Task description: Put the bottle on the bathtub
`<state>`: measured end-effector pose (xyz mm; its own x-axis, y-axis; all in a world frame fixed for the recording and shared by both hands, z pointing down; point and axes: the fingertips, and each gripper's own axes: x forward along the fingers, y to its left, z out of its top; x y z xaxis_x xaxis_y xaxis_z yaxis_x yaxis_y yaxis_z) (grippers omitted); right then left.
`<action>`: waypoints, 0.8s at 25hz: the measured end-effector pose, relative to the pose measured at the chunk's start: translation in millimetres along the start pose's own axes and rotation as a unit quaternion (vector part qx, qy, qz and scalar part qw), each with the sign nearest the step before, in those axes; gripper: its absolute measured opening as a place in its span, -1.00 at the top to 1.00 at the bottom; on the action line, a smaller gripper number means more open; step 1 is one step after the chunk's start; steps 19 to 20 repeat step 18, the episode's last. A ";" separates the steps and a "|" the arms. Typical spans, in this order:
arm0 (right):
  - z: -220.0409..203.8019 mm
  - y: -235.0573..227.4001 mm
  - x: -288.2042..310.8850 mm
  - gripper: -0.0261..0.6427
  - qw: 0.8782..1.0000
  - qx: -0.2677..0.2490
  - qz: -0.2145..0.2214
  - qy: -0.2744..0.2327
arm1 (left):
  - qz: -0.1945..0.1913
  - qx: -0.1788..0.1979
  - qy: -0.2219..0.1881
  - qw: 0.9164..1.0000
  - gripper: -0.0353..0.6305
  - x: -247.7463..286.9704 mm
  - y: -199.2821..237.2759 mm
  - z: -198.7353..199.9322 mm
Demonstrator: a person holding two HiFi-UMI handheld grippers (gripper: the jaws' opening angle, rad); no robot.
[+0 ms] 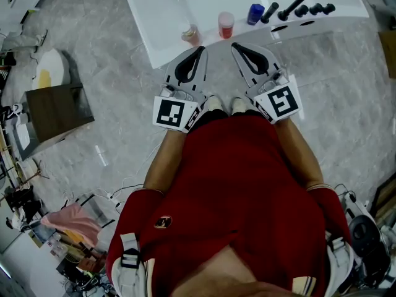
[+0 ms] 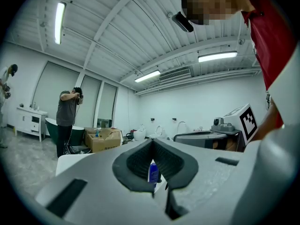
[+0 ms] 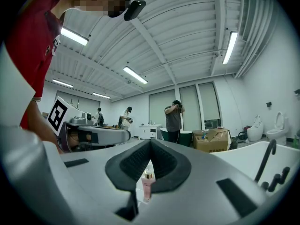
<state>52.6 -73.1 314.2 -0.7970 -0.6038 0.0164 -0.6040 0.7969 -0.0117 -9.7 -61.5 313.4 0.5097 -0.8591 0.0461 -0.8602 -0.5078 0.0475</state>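
A white bathtub (image 1: 167, 17) fills the top of the head view. On its near rim stand a small peach bottle (image 1: 190, 34), a red-pink jar (image 1: 226, 25) and a blue bottle (image 1: 255, 13). My left gripper (image 1: 200, 49) and right gripper (image 1: 236, 46) hover side by side just short of that rim, both shut and empty. In the left gripper view the left gripper (image 2: 152, 142) frames the blue bottle (image 2: 153, 172) beyond its jaws. Beyond the right gripper (image 3: 151, 143), a pink gold-capped bottle (image 3: 147, 182) shows in the right gripper view.
A black faucet (image 1: 301, 2) with knobs stands on the tub's right end. A dark box (image 1: 55, 107) and cluttered gear (image 1: 68, 228) lie on the marble floor at left. Several people (image 3: 174, 116), a cardboard box (image 2: 104, 137) and a green tub (image 2: 54, 128) stand farther off.
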 end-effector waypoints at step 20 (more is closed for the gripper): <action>-9.5 4.1 5.7 0.94 1.000 -0.005 0.003 0.011 | -0.004 -0.002 0.006 1.000 0.88 -3.3 6.6 -12.7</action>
